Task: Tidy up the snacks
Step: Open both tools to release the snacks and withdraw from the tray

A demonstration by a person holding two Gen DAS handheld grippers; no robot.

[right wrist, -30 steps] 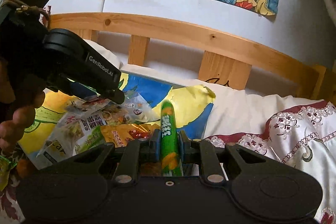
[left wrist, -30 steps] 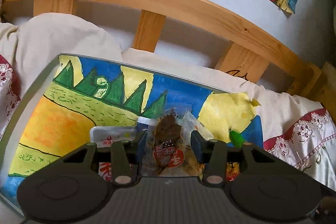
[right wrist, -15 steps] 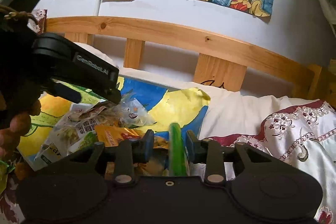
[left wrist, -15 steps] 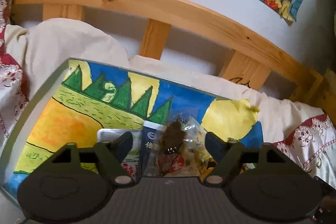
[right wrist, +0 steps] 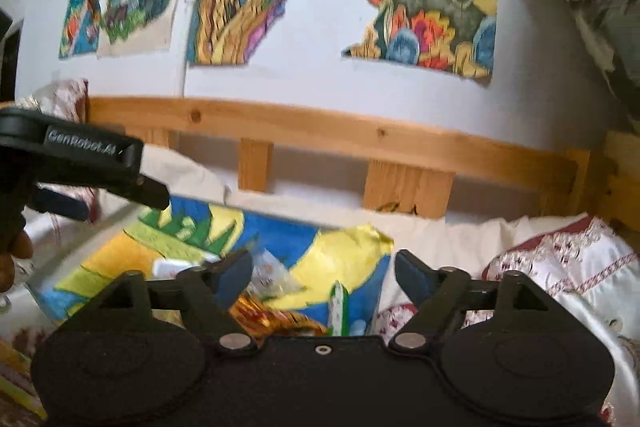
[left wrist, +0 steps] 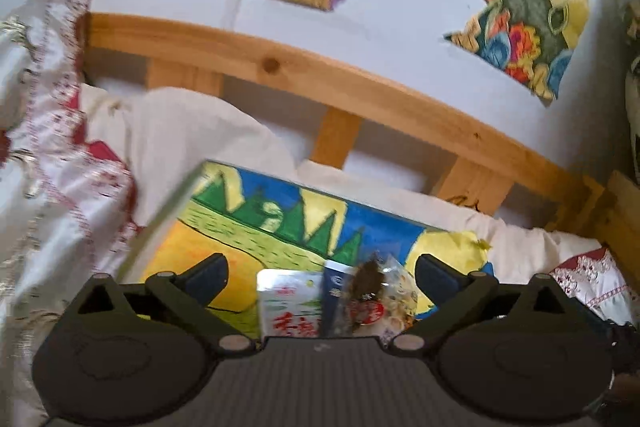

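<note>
Since the earlier frames we have released both packets. The left gripper (left wrist: 320, 277) was clamped on a clear packet with a dark brown piece inside (left wrist: 370, 297); its jaws have just been opening and now stand at full spread, with that packet lying loose between the fingers, touching neither pad. The right gripper (right wrist: 324, 277) was clamped on the green stick packet (right wrist: 338, 309); its jaws have likewise just been opening and now stand wide, with the stick lying free between the fingers, nearer the right one.

The clear packet carries a round red label at its lower end. Just to its left, also between the left fingers, we see a dark blue packet (left wrist: 334, 287) and a white packet with red characters (left wrist: 290, 307).

The green stick is narrow, with a pale edge. A crinkled gold-and-red wrapper (right wrist: 272, 319) lies below the right gripper's left finger.

All packets rest on the painted board (left wrist: 240, 223), a landscape in yellow, green and blue.
</note>
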